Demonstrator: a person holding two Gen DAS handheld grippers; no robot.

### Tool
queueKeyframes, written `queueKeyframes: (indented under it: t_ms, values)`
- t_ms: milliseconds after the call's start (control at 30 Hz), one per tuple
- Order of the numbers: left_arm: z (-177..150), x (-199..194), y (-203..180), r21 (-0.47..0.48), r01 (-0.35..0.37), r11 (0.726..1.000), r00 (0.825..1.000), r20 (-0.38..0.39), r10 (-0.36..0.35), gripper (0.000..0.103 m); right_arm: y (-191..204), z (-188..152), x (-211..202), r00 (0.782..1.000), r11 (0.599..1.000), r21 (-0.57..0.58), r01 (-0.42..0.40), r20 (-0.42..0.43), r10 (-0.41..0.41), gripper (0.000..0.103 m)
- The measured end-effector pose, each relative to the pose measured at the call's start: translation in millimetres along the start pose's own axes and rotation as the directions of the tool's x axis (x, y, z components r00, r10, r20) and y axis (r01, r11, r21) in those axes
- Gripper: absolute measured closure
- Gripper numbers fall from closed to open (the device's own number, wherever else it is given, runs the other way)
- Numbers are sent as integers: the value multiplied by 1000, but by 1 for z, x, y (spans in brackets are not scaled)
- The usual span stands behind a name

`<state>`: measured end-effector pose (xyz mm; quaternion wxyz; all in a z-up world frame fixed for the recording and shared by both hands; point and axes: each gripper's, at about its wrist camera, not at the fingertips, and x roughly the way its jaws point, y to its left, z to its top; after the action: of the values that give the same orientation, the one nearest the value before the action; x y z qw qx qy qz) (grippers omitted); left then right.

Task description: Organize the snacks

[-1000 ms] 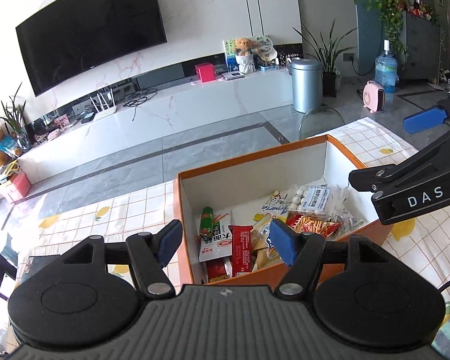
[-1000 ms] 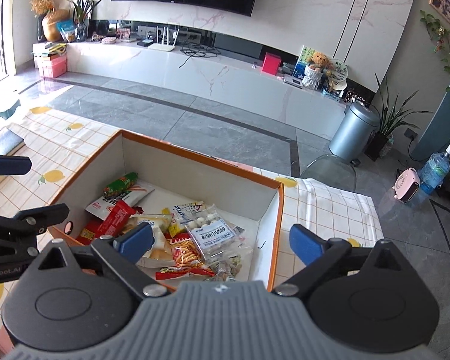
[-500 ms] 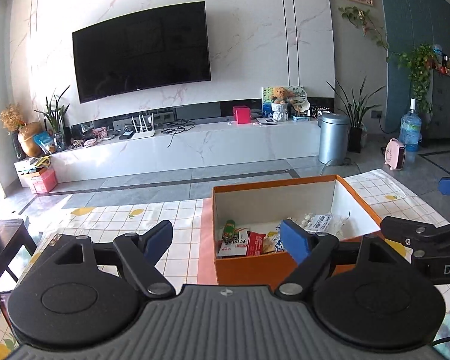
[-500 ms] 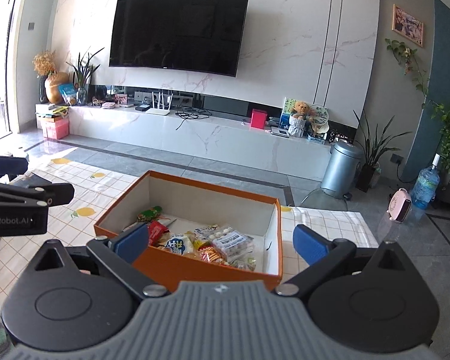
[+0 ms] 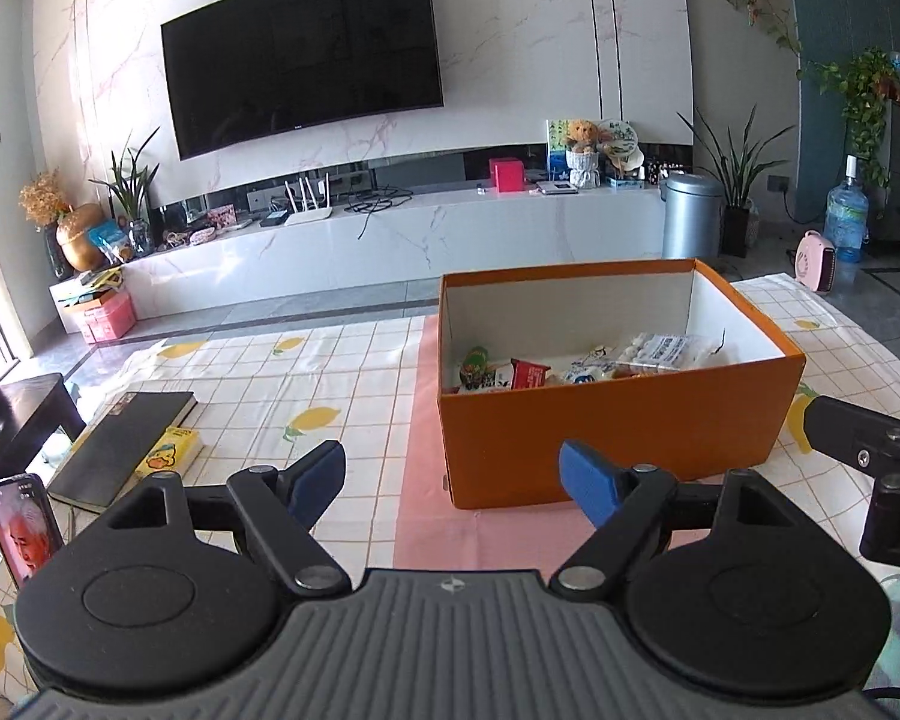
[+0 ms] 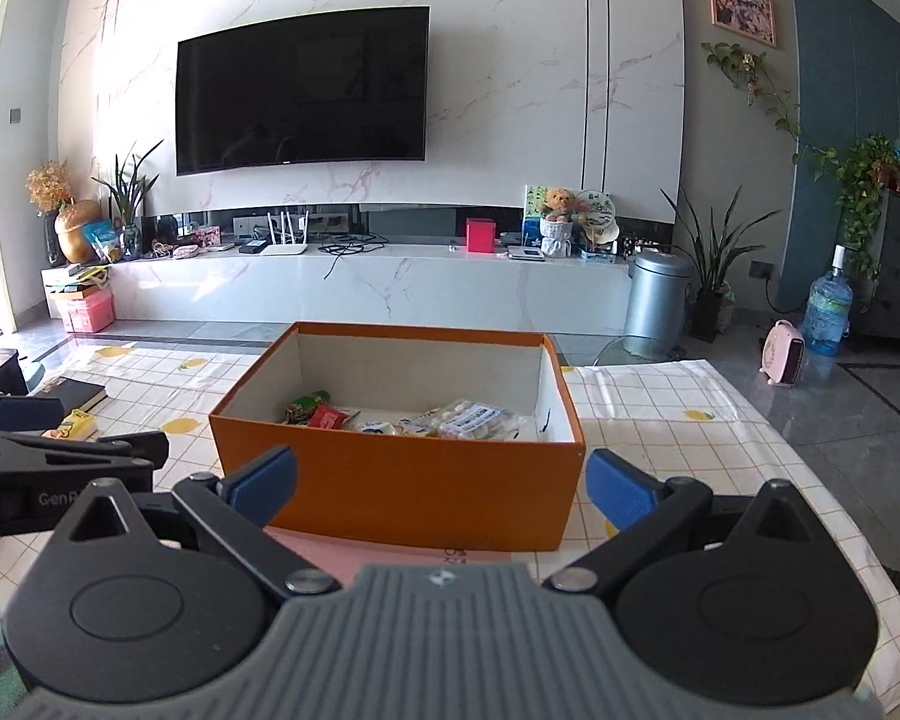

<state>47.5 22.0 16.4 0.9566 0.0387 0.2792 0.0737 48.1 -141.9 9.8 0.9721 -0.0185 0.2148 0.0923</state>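
Note:
An orange box (image 5: 618, 438) stands on the checked tablecloth, also in the right wrist view (image 6: 414, 486). Several snack packets lie inside, among them a red packet (image 5: 528, 373), a green one (image 6: 303, 406) and a clear bag of white sweets (image 6: 480, 420). My left gripper (image 5: 453, 480) is open and empty, held back from the box's near left corner. My right gripper (image 6: 441, 489) is open and empty, in front of the box's near wall. Each gripper shows at the edge of the other's view.
A black notebook (image 5: 123, 444) and a yellow packet (image 5: 168, 459) lie on the table at the left, with a phone (image 5: 24, 531) at the near left edge. A pink mat (image 5: 426, 480) lies under the box. Beyond the table are floor and a TV console.
Both grippers have pulled back and levelled out, from above the box's opening to in front of it near table height. Both stayed open and empty.

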Motion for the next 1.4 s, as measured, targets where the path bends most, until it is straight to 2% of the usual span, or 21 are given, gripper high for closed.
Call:
queueKeyframes:
  t_ms: [300,567,1400]
  values:
    - [-8,16,-6,3,-5,1000,999,-38,5,8,-3,-10,19,999,999,12,38,8,-38,4]
    - [-11,24,-13,19,-3,1000,998,-61,5,8,-9,-13,30,999,999,36,40,-7,-40,4]
    - [-8,21,-14,16,-1,1000,998,-65,2,8,-11,-15,32,999,999,43,31,-12,-30,4]
